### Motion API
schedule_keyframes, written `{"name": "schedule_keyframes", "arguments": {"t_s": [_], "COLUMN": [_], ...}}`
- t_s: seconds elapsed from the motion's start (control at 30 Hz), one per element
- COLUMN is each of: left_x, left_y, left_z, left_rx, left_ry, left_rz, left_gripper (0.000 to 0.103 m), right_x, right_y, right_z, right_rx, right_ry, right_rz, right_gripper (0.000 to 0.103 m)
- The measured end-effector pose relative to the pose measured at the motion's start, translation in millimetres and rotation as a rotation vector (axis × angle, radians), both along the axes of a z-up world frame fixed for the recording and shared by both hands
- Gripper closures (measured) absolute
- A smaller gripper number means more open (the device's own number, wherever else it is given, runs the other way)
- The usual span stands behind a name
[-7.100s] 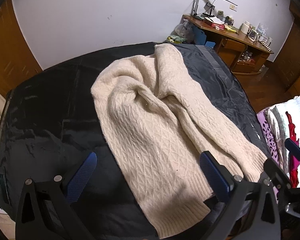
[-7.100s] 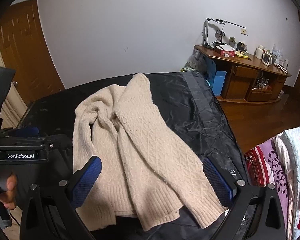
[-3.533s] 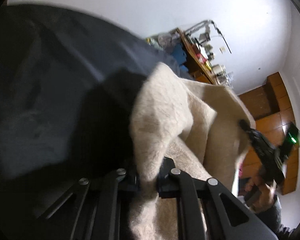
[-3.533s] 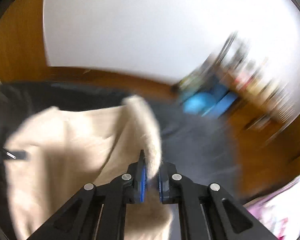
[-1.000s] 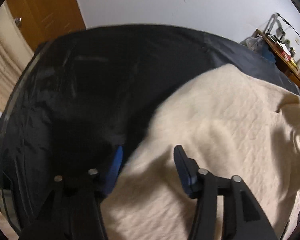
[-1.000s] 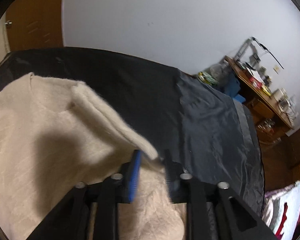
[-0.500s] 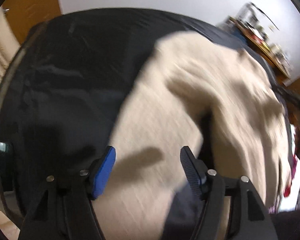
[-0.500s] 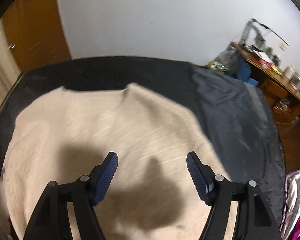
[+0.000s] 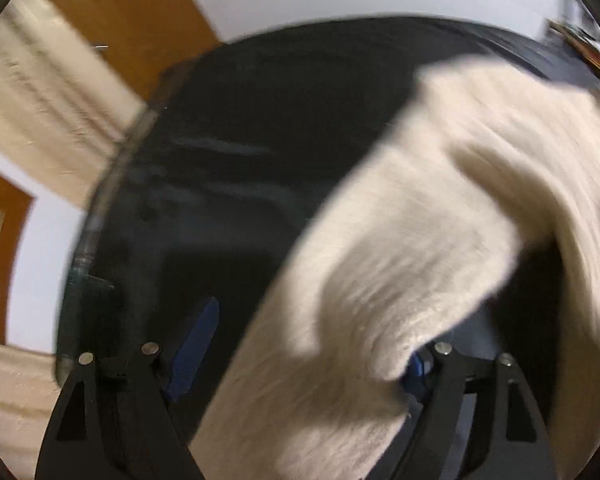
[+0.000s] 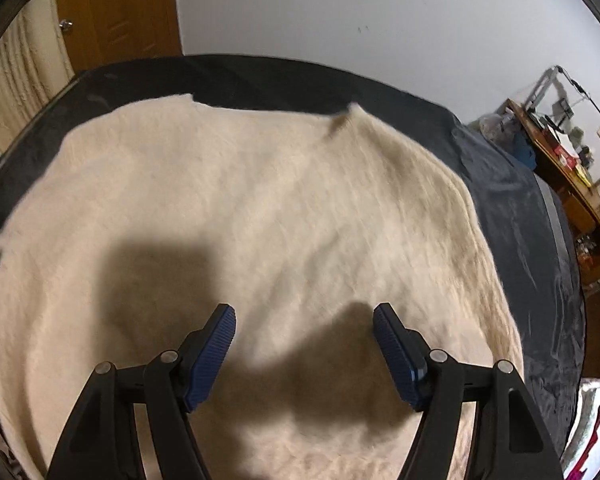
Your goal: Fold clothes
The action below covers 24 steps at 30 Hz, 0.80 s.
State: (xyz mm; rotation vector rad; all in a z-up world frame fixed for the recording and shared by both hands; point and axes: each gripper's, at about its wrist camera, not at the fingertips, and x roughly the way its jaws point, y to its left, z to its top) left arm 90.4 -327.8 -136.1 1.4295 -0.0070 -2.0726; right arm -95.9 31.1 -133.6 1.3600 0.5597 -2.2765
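A cream knitted sweater (image 10: 268, 216) lies spread wide over the dark cover of the bed (image 10: 512, 208). Above its near part my right gripper (image 10: 304, 344) stands open, with nothing between its blue pads. In the blurred left wrist view a long fold of the same sweater (image 9: 400, 264) runs from the upper right down between the fingers of my left gripper (image 9: 304, 356). Its jaws are opening and the pads stand clear of the cloth. The knit hides most of the right pad (image 9: 416, 368).
A wooden desk (image 10: 568, 168) crowded with small items stands at the right beside the bed. A wooden door (image 10: 116, 12) and a pale curtain (image 10: 24, 68) are behind at the left. Patterned cloth (image 10: 596, 424) lies at the lower right. The bed's left edge (image 9: 100, 208) is close.
Both grippers have let go of the sweater and opened. The sweater has settled flat on the bed. The left wrist view has swung left toward the bed's edge, the door and the curtain.
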Motion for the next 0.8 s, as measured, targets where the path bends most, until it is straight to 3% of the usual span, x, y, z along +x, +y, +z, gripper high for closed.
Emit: {"name": "schedule_keyframes", "arguments": {"t_s": [0.03,0.23,0.33,0.43,0.53,0.6,0.7,0.8], "left_x": [6.8,-51.9,-88.0,-102.6,-98.9,-99.2,-86.5,-71.1], "left_y": [-4.2,-66.1,-100.1,-107.8,-98.0,-113.5,-122.7,-105.7], "left_z": [1.5,19.8,7.0,2.4,3.9,0.6,4.8,19.9], "left_rx": [-0.028,-0.099,-0.084,-0.082,-0.062,-0.02,0.016,0.039], "left_ry": [0.011,0.049,0.053,0.041,0.01,-0.007,-0.018,-0.02], "left_rz": [0.021,0.064,0.047,-0.008,-0.045,-0.044,-0.028,-0.034], "left_gripper": [0.019,0.019,0.019,0.019,0.019,0.019,0.019,0.019], "right_x": [-0.2,1.6,0.6,4.7,2.7,2.1,3.0,-0.5], "right_y": [3.4,10.7,12.4,14.9,12.5,7.8,1.7,1.4], "right_z": [-2.2,-1.8,1.8,4.3,-1.3,-7.5,-12.2,-13.6], "right_rx": [0.004,-0.015,-0.027,-0.046,-0.035,-0.017,-0.002,-0.019], "right_ry": [-0.003,-0.005,-0.018,-0.038,-0.051,-0.064,-0.046,-0.054], "right_rz": [-0.007,-0.034,-0.047,-0.08,-0.097,-0.101,-0.104,-0.134], "right_gripper": [0.03,0.03,0.03,0.03,0.03,0.03,0.022,0.016]}}
